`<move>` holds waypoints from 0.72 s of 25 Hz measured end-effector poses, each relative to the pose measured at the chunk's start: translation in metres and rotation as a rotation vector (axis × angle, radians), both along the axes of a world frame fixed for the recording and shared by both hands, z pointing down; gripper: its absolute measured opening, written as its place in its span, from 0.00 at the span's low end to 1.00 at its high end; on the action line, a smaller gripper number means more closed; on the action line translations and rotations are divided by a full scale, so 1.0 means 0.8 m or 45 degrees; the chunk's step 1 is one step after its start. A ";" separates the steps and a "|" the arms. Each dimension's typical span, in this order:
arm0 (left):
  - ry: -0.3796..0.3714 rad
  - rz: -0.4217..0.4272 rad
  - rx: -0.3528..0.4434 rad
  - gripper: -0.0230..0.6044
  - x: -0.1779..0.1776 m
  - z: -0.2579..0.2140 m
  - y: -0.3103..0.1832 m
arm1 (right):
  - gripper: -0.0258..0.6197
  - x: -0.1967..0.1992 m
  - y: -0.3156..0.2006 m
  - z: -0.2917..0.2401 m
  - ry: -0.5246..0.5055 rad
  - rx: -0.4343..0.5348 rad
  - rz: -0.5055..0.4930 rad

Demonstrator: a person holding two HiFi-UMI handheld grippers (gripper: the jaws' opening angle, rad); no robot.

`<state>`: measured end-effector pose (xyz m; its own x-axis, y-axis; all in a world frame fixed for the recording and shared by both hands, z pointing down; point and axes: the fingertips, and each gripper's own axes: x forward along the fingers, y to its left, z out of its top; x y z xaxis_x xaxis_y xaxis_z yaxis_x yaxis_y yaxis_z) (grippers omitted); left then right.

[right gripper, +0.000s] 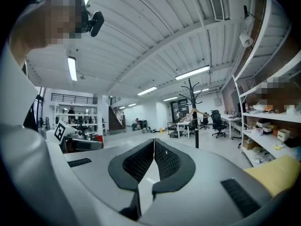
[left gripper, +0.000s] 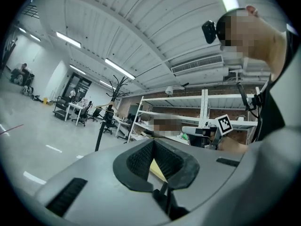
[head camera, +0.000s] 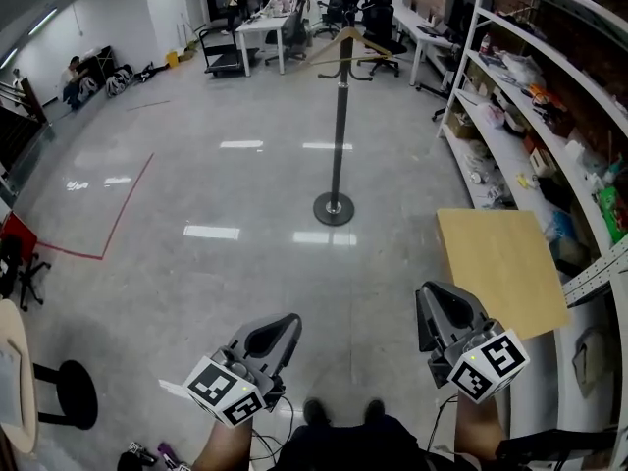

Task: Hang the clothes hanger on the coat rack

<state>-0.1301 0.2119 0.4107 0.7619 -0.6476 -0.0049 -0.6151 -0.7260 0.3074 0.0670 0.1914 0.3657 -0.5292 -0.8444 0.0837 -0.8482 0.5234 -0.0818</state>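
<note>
My left tool (head camera: 283, 324) and right tool (head camera: 439, 300) are sitting shut, empty. Cluttered white metal shelves (head camera: 491, 130) and a flat tan board (head camera: 502, 268) are lining my right. The pale wooden hanger (head camera: 331, 45) is hanging atop the black pole coat rack (head camera: 340, 126), well ahead.

An open-plan office workspace, shown by desks (head camera: 260, 26), swivel chairs (head camera: 378, 18) and cluttered metal shelving (head camera: 505, 150)

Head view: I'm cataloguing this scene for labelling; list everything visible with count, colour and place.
coat rack: one, black, floor centre.
clothes hanger: one, wooden, on the rack's top.
shelving: one, white, right side.
board: one, tan, beside the shelving.
desk: one, white, far back.
stool: one, black, lower left.
floor tape: one, red, left.
left gripper: one, grey, shut, empty, bottom left.
right gripper: one, grey, shut, empty, bottom right.
</note>
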 end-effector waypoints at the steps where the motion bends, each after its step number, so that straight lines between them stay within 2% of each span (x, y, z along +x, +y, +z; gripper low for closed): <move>1: 0.000 -0.004 0.009 0.04 0.002 -0.004 0.011 | 0.05 0.003 0.011 -0.004 0.003 0.004 -0.002; 6: -0.021 -0.034 0.057 0.04 0.021 -0.025 0.064 | 0.05 0.022 0.066 -0.020 -0.014 0.048 -0.032; 10: -0.060 -0.042 0.037 0.04 0.071 -0.022 0.119 | 0.05 0.059 0.131 -0.010 -0.004 0.060 -0.083; 15: -0.098 -0.054 0.035 0.04 0.117 -0.029 0.167 | 0.05 0.119 0.166 0.013 -0.079 -0.024 -0.047; 18: -0.119 -0.044 0.079 0.04 0.129 -0.040 0.193 | 0.05 0.133 0.186 0.001 -0.095 0.006 -0.030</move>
